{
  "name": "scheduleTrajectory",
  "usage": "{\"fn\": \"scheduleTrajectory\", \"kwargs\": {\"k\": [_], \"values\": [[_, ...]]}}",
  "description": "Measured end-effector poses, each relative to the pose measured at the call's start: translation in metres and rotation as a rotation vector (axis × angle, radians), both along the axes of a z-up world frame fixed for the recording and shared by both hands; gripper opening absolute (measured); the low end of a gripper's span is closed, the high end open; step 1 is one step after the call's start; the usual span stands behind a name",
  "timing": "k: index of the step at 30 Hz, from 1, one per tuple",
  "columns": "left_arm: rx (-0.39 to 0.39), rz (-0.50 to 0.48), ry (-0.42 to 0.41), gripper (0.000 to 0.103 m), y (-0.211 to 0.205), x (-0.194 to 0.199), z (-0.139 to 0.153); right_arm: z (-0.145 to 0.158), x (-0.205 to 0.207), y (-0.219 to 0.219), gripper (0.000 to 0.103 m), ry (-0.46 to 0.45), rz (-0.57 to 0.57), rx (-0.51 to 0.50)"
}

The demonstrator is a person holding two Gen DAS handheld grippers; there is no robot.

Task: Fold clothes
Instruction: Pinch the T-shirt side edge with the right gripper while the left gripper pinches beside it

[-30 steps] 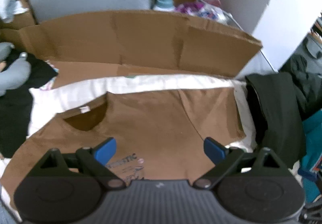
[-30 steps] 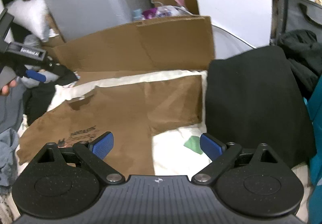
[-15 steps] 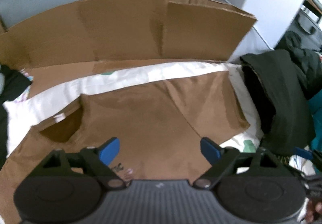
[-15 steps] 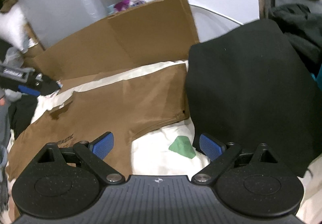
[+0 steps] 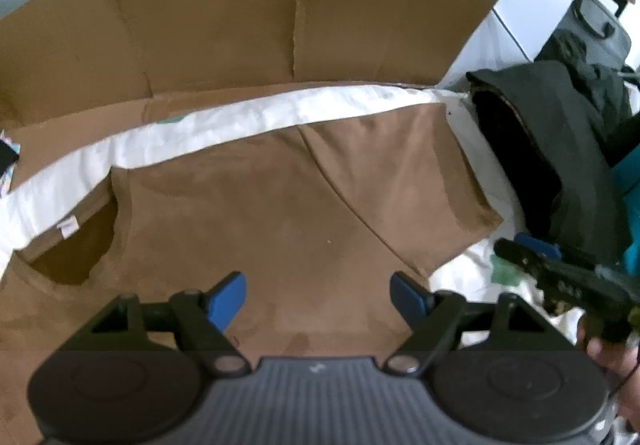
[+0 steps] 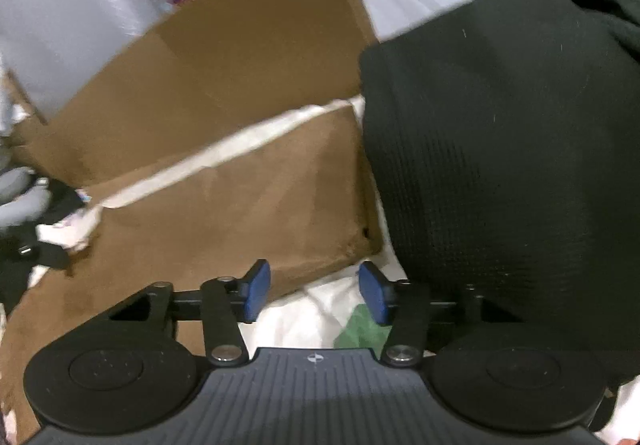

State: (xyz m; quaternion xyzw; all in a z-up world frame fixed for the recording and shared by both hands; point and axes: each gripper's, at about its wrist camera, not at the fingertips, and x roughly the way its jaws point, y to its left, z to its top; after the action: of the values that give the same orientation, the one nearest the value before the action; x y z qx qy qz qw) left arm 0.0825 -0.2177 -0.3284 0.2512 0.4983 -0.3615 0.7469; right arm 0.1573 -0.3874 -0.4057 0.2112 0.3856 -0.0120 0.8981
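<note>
A brown T-shirt [image 5: 256, 205] lies flat on a white sheet [image 5: 224, 121], neck opening [image 5: 76, 249] at the left and one sleeve [image 5: 404, 181] spread to the right. My left gripper [image 5: 318, 295] hovers low over the chest; its jaws are wide and closing, with only flat cloth below them. In the right wrist view the same sleeve [image 6: 256, 205] fills the middle. My right gripper [image 6: 314, 291] is at the sleeve's lower hem, jaws half apart and closing, the pads not pressing on cloth. The right gripper [image 5: 520, 247] also shows at the sleeve's corner, held by a hand [image 5: 600, 353].
A folded black garment [image 6: 500, 149] lies right of the sleeve, touching its edge. A cardboard wall [image 5: 248, 17] stands behind the sheet. A green patch [image 6: 360, 329] marks the sheet under the right gripper. Dark clothes [image 6: 24, 257] are piled at far left.
Both grippers have come down closer to the shirt. The right gripper's jaws have narrowed markedly and it has swung toward the sleeve hem. The left jaws have narrowed a little.
</note>
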Motion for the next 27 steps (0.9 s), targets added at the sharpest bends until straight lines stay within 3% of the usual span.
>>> {"fn": "scheduleTrajectory", "kwargs": {"k": [5,8,13,20,22,25,27], "values": [[0.006,0.014,0.039,0.074,-0.008,0.001,-0.013,-0.015,0.011,-0.002,0.043,0.033,-0.091,0.052],[-0.001,0.001,0.04,0.073,-0.014,-0.001,-0.015,-0.018,0.013,0.0,0.036,0.031,-0.12,0.079],[0.003,-0.005,0.027,0.072,-0.022,-0.005,-0.018,-0.019,0.02,0.002,0.035,0.042,-0.181,0.119],[0.001,-0.021,0.035,0.071,-0.028,-0.011,-0.02,-0.021,0.035,0.013,0.034,0.101,-0.244,0.045],[0.003,-0.026,0.031,0.071,-0.029,-0.013,-0.021,-0.024,0.04,0.016,0.029,0.116,-0.244,0.03],[-0.004,-0.023,0.027,0.071,-0.03,-0.015,-0.024,-0.029,0.042,0.013,0.009,0.13,-0.255,0.025],[-0.006,-0.049,0.026,0.064,-0.033,-0.017,-0.032,-0.03,0.041,0.01,0.004,0.115,-0.26,0.046]]}}
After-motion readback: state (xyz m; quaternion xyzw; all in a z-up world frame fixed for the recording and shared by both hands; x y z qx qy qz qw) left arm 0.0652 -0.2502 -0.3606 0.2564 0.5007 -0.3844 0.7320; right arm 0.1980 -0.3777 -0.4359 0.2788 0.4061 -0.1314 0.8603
